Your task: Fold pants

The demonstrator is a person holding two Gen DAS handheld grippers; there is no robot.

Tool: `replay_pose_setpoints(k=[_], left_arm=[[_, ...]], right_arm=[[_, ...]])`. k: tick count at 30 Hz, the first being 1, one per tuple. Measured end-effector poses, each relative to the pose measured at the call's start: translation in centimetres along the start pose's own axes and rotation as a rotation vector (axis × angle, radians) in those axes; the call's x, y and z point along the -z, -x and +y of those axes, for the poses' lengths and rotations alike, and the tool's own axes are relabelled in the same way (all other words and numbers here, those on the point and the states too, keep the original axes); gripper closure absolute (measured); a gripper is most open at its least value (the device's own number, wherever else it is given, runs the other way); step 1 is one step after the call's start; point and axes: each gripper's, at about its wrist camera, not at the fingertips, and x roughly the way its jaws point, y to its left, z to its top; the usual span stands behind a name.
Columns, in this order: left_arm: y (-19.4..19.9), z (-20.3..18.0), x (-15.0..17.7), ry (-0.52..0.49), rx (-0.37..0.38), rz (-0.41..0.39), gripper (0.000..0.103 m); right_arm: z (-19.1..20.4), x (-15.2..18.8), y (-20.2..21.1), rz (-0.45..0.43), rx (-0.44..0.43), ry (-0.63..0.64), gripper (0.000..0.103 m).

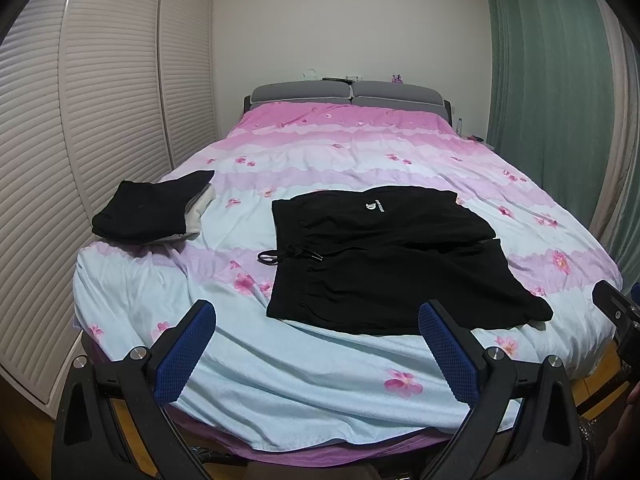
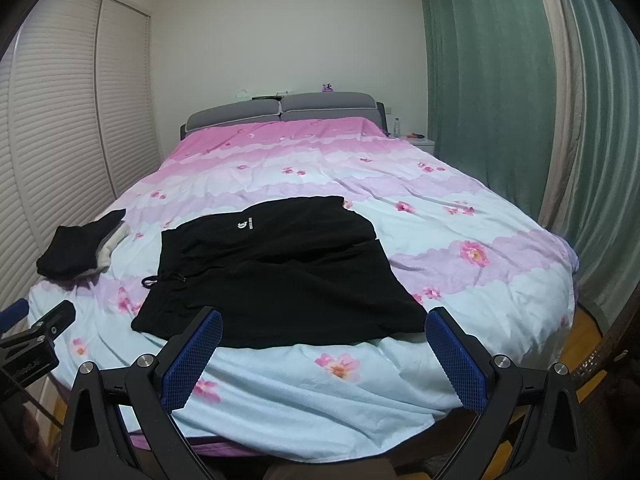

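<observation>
Black shorts [image 1: 384,260] with a white logo and a drawstring lie spread flat on the flowered bed cover, waistband to the left; they also show in the right wrist view [image 2: 276,272]. My left gripper [image 1: 318,320] is open and empty, held above the bed's foot edge just short of the shorts' near edge. My right gripper [image 2: 324,328] is open and empty, at the near edge of the shorts. The right gripper's body shows at the right edge of the left wrist view [image 1: 618,312].
A stack of folded dark and light clothes [image 1: 152,212] sits at the bed's left side [image 2: 80,252]. A louvred wardrobe [image 1: 80,120] stands left, green curtains [image 2: 500,100] right, a grey headboard [image 1: 348,94] at the back. A bottle stands on the nightstand [image 2: 420,142].
</observation>
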Motion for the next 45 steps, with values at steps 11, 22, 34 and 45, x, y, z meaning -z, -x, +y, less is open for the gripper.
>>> replay_pose_setpoints(k=[11,22,34,45], left_arm=[[-0.06,-0.33,-0.11,-0.007,-0.004,0.001,0.0],[-0.04,-0.41,-0.06,-0.008,-0.004,0.003,0.0],[0.13,-0.36,0.02,-0.01,-0.007,-0.002,0.0],[0.06,-0.32,-0.02,-0.011,-0.008,-0.003,0.0]], right_arm=[[-0.18,-0.07,0.0,-0.003,0.004,-0.003,0.0],[-0.18,0.02,-0.03,-0.003,0.006,-0.005,0.0],[-0.18,0.0,-0.02,-0.002,0.007,-0.005,0.0],[-0.24,-0.01,-0.04,-0.002,0.007,-0.005,0.0]])
